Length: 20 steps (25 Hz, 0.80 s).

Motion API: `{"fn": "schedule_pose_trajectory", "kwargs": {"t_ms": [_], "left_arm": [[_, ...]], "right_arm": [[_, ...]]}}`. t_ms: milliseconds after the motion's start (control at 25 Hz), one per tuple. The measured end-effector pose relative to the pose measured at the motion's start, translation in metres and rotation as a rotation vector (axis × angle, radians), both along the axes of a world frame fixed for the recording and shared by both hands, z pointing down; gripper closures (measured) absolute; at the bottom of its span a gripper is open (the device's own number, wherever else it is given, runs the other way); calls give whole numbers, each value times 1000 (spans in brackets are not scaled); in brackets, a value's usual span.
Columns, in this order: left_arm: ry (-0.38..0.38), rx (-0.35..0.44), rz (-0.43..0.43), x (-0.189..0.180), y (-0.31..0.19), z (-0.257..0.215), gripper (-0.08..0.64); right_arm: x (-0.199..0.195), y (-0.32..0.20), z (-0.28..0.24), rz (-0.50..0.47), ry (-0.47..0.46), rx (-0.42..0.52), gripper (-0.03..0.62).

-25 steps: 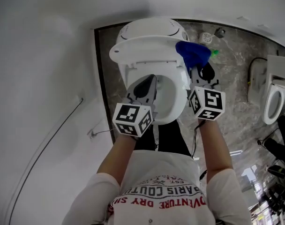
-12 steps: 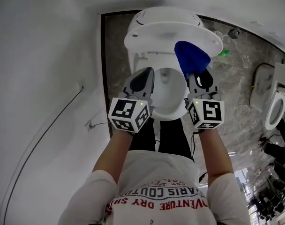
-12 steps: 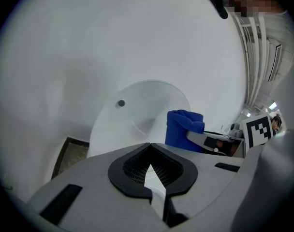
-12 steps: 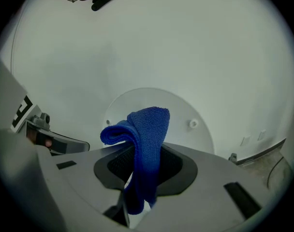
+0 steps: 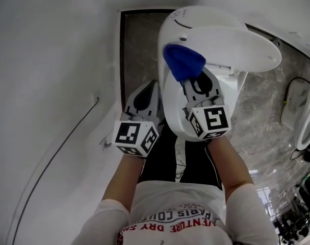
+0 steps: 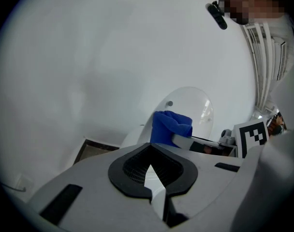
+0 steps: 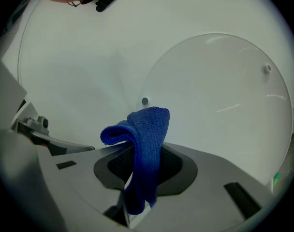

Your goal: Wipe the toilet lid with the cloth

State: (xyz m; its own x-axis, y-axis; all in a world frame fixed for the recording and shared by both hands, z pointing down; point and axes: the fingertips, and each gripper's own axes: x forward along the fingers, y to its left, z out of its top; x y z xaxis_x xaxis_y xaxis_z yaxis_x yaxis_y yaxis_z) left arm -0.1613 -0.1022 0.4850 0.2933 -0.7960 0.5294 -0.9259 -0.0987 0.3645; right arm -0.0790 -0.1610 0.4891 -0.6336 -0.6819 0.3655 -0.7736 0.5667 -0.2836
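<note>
Your right gripper (image 5: 190, 81) was clamped on the blue cloth (image 5: 183, 61), which sat at the left part of the raised toilet lid (image 5: 231, 42). Your left gripper (image 5: 151, 88), jaws together and empty, hung just left of that lid.

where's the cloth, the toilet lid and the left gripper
cloth (image 7: 148, 129): right gripper view, on its folded middle
toilet lid (image 7: 219, 95): right gripper view, on its bare white face
left gripper (image 5: 151, 88): head view, between its fingertips
</note>
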Motion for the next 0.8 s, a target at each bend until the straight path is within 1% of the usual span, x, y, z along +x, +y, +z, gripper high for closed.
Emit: {"fn": "schedule_pose_trajectory", "kwargs": {"t_ms": [120, 280, 560, 800], "left_arm": [[-12, 26, -22, -15, 8, 6, 554], [0, 27, -14, -17, 6, 21, 554], [8, 21, 23, -6, -3, 37, 554], [9, 3, 46, 9, -3, 39, 554]], "right_arm": [[-16, -3, 4, 4, -41, 23, 494], [-19, -21, 18, 41, -67, 36, 494], [-9, -37, 34, 73, -21, 56, 494], [14, -43, 40, 103, 17, 47, 494]]}}
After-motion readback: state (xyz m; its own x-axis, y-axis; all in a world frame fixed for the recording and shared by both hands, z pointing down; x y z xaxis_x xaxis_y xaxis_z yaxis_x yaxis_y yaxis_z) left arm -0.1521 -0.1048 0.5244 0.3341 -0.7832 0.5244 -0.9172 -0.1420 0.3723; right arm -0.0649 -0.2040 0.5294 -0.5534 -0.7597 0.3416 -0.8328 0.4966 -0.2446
